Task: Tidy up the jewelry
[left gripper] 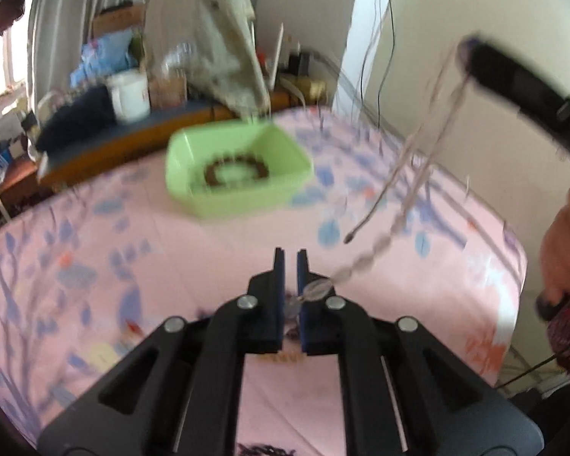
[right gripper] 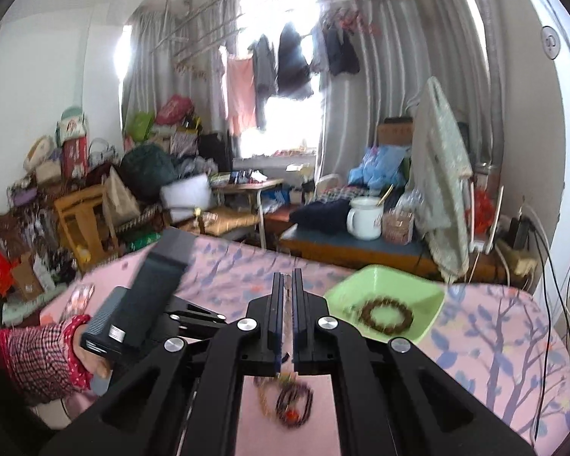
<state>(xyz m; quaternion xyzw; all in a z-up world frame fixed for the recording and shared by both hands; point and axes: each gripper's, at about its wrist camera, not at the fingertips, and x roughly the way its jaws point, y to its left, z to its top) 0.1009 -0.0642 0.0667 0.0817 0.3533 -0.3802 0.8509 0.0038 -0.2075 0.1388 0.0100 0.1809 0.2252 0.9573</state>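
So the clear bead necklace (left gripper: 364, 258) is pinched at both ends, left hand-held gripper (left gripper: 290, 266) and right hand-held gripper (right gripper: 288, 285); it's best carried taut toward the green tray (left gripper: 182, 159) at 11 o'clock, then lowered slack.

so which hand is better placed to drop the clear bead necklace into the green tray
Probably the right. The right gripper holds the clear bead necklace high, strands dangling near the green tray. The left gripper only pinches the low end.

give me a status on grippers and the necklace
Left gripper and right gripper both shut on pale bead necklace, lifted. Green tray holds brown bracelet. Path clear.
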